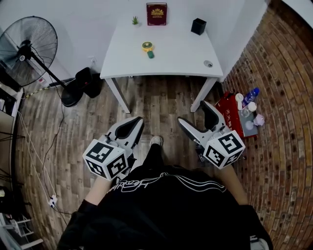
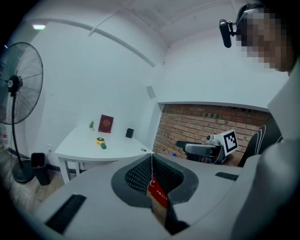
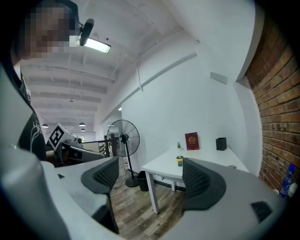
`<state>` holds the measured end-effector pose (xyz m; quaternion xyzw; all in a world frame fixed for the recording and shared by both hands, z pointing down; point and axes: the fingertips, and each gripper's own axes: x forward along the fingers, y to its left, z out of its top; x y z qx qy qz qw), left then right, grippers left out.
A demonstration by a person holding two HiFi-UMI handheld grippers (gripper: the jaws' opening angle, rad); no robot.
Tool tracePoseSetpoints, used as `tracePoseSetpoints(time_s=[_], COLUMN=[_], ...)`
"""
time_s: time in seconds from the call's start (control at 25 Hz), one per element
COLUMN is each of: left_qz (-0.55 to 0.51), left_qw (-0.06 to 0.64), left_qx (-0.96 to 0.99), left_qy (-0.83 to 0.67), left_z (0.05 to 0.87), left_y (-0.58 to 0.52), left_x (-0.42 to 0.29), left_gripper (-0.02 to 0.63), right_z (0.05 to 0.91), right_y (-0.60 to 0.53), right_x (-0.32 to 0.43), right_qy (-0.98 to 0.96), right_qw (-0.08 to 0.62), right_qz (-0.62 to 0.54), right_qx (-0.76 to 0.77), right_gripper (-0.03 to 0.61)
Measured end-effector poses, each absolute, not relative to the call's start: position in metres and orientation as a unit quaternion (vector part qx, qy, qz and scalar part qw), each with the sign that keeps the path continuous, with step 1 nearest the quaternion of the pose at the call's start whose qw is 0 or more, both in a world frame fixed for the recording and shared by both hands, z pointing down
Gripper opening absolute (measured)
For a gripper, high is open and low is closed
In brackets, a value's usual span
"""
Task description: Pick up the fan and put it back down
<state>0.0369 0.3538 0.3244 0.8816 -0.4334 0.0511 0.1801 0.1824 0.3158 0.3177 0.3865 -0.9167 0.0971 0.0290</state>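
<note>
A small yellow and green hand fan [image 1: 147, 48] lies on the white table [image 1: 176, 61], far ahead of both grippers; it also shows as the small fan [image 2: 100, 142] and the small fan [image 3: 179, 161]. A tall black standing fan [image 1: 27, 49] stands on the floor to the table's left. My left gripper [image 1: 134, 124] hangs low over the wooden floor, close to the person's body, jaws shut with nothing between them [image 2: 151, 157]. My right gripper [image 1: 198, 118] hangs beside it, open and empty [image 3: 151, 177].
On the table stand a red book [image 1: 156, 13], a small plant [image 1: 135, 20], a black cup [image 1: 198, 26] and a small round object [image 1: 208, 63]. A black bin [image 1: 90, 80] sits by the table's left leg. A red bag with bottles [image 1: 239, 114] lies by the brick wall; cables [image 1: 44, 156] trail left.
</note>
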Motion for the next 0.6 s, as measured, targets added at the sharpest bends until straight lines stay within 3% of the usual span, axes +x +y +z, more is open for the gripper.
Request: tracePoseSetpoints(time_s=[0.6], left_qz=[0.058], left_qw=[0.198], left_qx=[0.881], left_qy=[-0.425], left_z=[0.321], left_y=[0.119], left_x=[-0.019], left_gripper=[0.034], right_z=[0.320], right_y=[0.090], right_x=[0.129], right_qy=[-0.905], right_qw=[0.067], right_qz=[0.120], right_qx=[0.403], right_gripper=[0.431])
